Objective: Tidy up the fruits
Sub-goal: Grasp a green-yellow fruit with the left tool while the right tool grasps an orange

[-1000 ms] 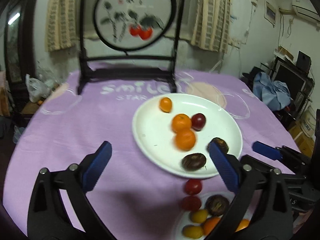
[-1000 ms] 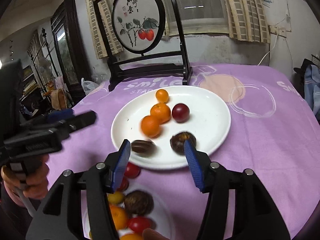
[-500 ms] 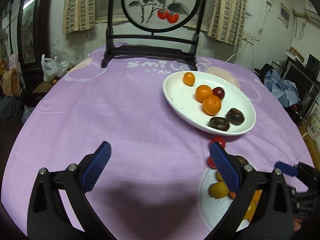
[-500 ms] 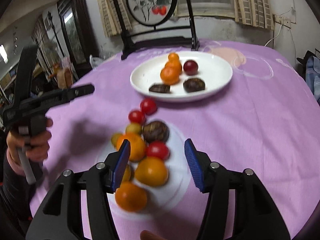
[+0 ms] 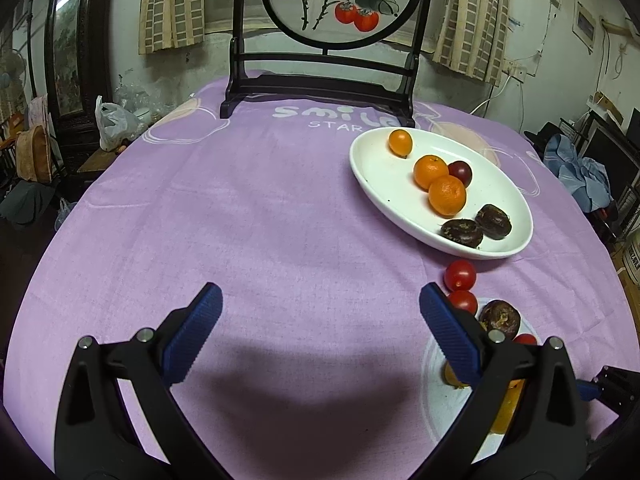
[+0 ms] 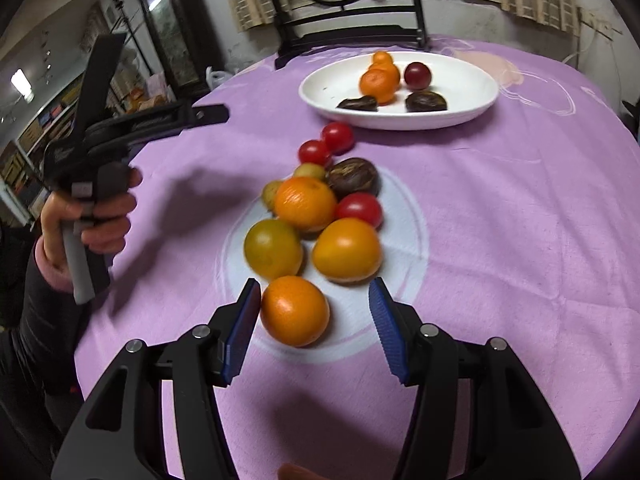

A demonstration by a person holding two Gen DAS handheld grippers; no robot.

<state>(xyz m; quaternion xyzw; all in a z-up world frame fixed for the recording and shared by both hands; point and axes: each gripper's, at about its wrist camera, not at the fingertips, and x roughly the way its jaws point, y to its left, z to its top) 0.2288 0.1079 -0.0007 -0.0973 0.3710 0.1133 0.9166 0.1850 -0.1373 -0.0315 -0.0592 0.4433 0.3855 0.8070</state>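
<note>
The right tool (image 6: 314,312), black-armed with ribbed blue pads, hangs over the near edge of a pile of fruit on the purple-clothed round table (image 6: 500,200). Its jaws stand partly apart, and the nearest round orange fruit (image 6: 295,311) sits between them: the left pad is just beside its skin, the right pad well clear, so nothing is gripped. Behind that fruit lie a yellow-green round fruit (image 6: 273,254), a smooth orange fruit (image 6: 346,250), a dimpled mandarin (image 6: 305,203), cherry-red tomatoes (image 6: 358,209) and a dark brown wrinkled fruit (image 6: 353,177), all on a pale printed circle of the cloth. Two more red tomatoes (image 6: 326,145) lie between the pile and the white oval plate (image 6: 472,76), which holds mandarins, a dark red plum and two dark brown fruits.

The left tool (image 5: 320,332), held in a hand (image 6: 94,216) with a pink cuff, is wide open above bare purple cloth, holding nothing. A black-framed round painted screen (image 5: 340,0) stands at the table's far edge.
</note>
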